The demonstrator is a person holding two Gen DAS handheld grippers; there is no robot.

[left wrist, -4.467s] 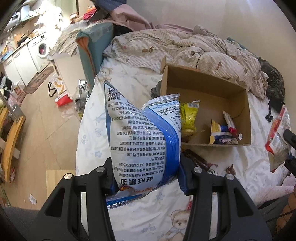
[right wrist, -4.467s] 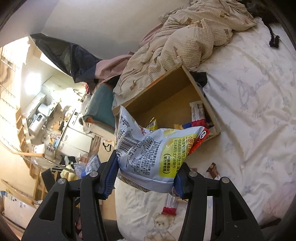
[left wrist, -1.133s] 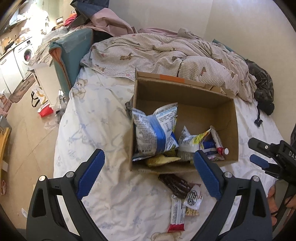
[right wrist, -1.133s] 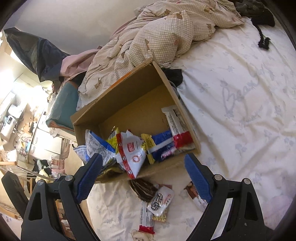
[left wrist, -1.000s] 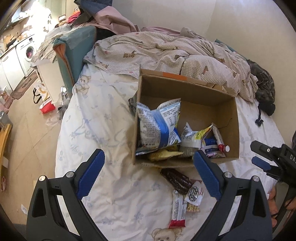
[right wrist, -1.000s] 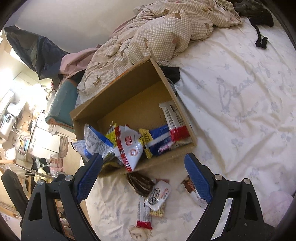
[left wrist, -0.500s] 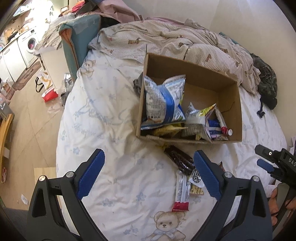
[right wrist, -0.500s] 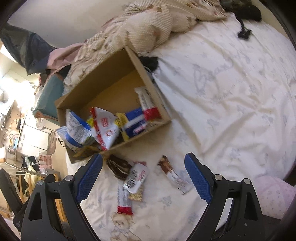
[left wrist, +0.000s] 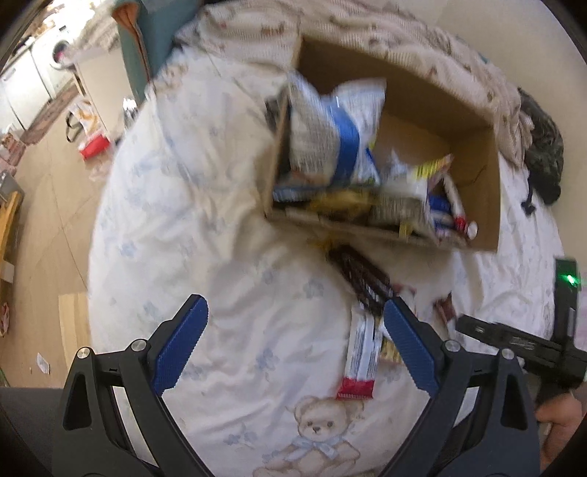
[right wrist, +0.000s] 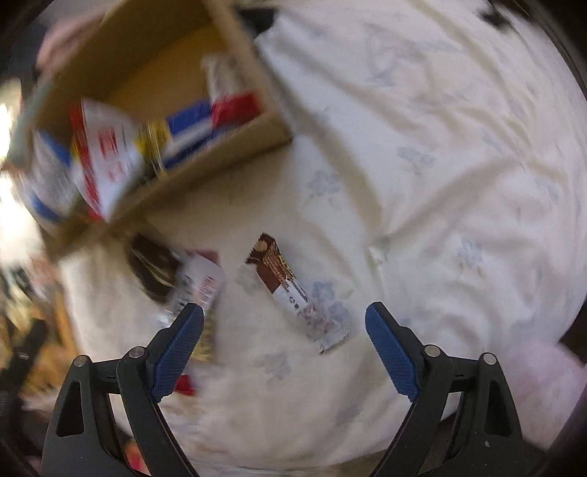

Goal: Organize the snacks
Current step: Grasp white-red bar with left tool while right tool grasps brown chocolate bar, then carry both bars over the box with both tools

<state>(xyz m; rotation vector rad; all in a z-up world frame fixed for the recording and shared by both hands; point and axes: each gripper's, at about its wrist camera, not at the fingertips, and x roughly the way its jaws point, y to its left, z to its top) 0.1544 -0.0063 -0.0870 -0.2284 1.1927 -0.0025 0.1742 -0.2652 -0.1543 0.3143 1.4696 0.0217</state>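
Observation:
A cardboard box on the bed holds several snack bags, among them a blue and white bag; it shows blurred in the right wrist view. Loose snacks lie on the sheet in front of it: a dark striped packet, a red and white bar and a brown and white bar. My left gripper is open and empty above the sheet, left of the red and white bar. My right gripper is open and empty, just short of the brown and white bar.
The white sheet with blue flowers and a teddy bear print covers the bed. A checked duvet is heaped behind the box. Dark clothing lies at the right. The floor and washing machine are to the left.
Both grippers let go of their bags into the box, opened and drew back. In the last half second both dropped lower toward the loose snacks in front of the box.

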